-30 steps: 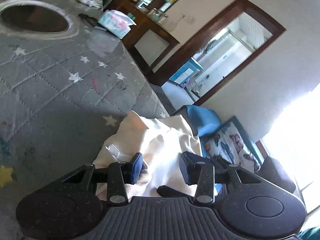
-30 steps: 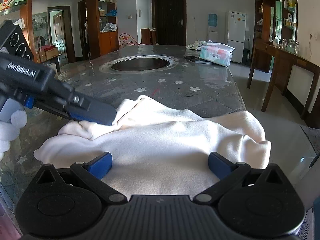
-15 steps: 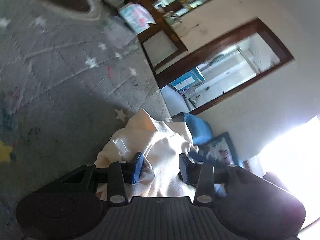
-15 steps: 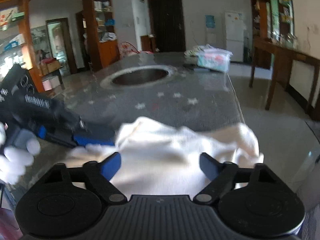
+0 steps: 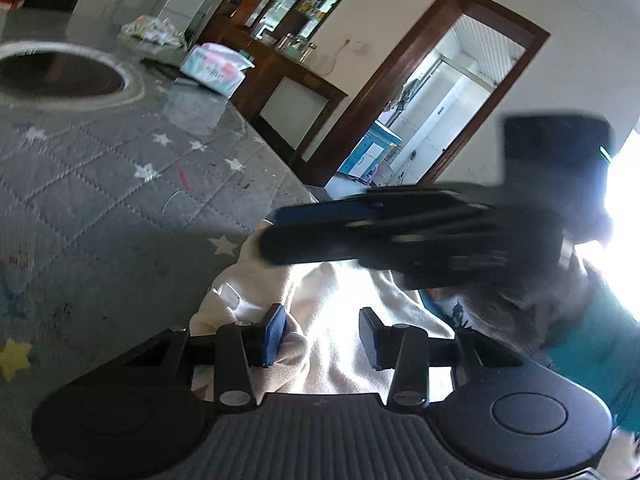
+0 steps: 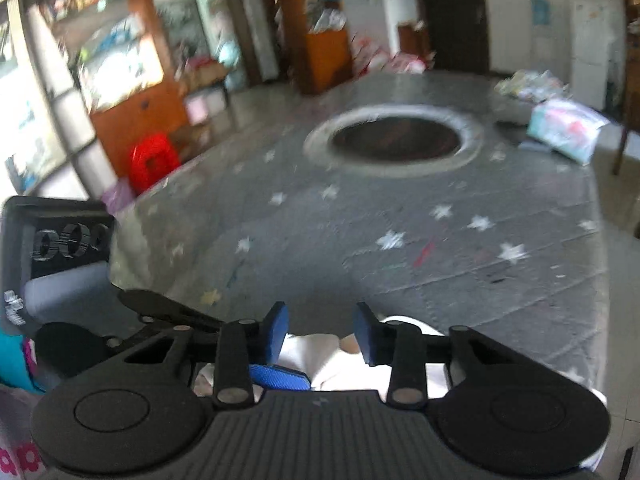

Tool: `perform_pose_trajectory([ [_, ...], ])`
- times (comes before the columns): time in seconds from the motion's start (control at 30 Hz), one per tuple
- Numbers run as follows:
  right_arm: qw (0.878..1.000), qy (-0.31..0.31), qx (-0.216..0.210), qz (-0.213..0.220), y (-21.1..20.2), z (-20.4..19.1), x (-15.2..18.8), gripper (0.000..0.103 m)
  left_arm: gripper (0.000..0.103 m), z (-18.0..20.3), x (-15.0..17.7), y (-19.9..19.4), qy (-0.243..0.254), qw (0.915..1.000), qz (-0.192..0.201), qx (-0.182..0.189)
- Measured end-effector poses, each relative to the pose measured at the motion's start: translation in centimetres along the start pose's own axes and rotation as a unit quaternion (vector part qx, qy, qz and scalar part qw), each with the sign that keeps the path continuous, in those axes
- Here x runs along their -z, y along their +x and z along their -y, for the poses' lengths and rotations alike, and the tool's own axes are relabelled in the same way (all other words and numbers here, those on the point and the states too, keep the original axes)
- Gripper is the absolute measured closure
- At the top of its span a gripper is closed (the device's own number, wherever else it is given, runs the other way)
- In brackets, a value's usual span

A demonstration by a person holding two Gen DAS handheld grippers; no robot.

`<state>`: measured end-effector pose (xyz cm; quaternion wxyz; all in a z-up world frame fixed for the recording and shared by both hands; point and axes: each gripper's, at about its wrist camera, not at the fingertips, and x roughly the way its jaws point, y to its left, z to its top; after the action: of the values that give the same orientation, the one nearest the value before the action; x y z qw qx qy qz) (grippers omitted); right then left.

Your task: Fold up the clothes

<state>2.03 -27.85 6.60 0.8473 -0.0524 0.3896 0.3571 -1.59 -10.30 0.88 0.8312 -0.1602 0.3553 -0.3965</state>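
left gripper (image 5: 322, 334): parted around cream garment (image 5: 332, 300) at worktop (image 5: 100, 208) near edge | right gripper (image 6: 320, 334): parted above it, not clenched | risk: fabric slips free, grippers collide

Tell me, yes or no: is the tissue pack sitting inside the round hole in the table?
No. In the right wrist view the tissue pack lies on the table to the right of the round hole, clear of its rim.
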Motion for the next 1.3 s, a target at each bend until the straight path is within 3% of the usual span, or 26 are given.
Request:
perform_pose_trajectory([
  [0.13,0.998,-0.017,-0.008,-0.057,3.1,-0.3,-0.1,0.072,0.055,0.6,0.3,0.0,0.018,0.9998,0.005,-0.005],
  [0.23,0.997,-0.021,-0.011,-0.074,3.7,-0.6,0.0,0.075,0.054,0.8,0.5,0.0,0.025,0.9996,0.008,-0.007],
  [0.3,0.997,-0.021,-0.014,-0.073,3.3,-0.7,-0.2,0.089,0.052,1.0,0.5,-0.1,0.027,0.9996,0.01,-0.007],
  [0.43,0.999,-0.029,-0.013,-0.032,1.5,-1.4,-0.6,0.095,0.046,1.4,0.6,-0.4,0.031,0.9993,0.016,-0.01],
  [0.47,0.999,-0.029,-0.015,-0.014,0.9,-1.5,-0.7,0.103,0.044,1.6,0.6,-0.5,0.032,0.9993,0.018,-0.011],
  [0.63,0.997,-0.019,-0.004,0.074,-2.0,-1.5,-1.6,0.103,0.036,2.2,0.6,-1.3,0.04,0.9987,0.027,-0.018],
  [0.77,0.999,-0.004,0.009,0.045,-1.2,-0.8,-1.5,0.093,0.036,2.2,0.6,-1.4,0.045,0.9987,0.019,-0.018],
  [0.93,1.0,-0.009,0.017,-0.005,1.2,-0.3,-0.7,0.09,0.036,2.6,1.1,-1.3,0.057,0.9982,0.015,-0.014],
  [1.1,0.999,0.006,0.032,0.003,0.9,0.3,0.3,0.078,0.036,1.1,-0.2,-2.8,0.03,0.9987,0.034,-0.022],
  [1.17,0.999,0.018,0.047,0.018,-0.1,0.7,0.7,0.066,0.036,0.0,-1.0,-3.6,0.01,0.9982,0.05,-0.03],
  [1.3,0.996,0.037,0.07,0.045,-2.5,0.9,1.9,0.064,0.037,-2.4,-2.5,-4.3,-0.037,0.9948,0.074,-0.06],
])
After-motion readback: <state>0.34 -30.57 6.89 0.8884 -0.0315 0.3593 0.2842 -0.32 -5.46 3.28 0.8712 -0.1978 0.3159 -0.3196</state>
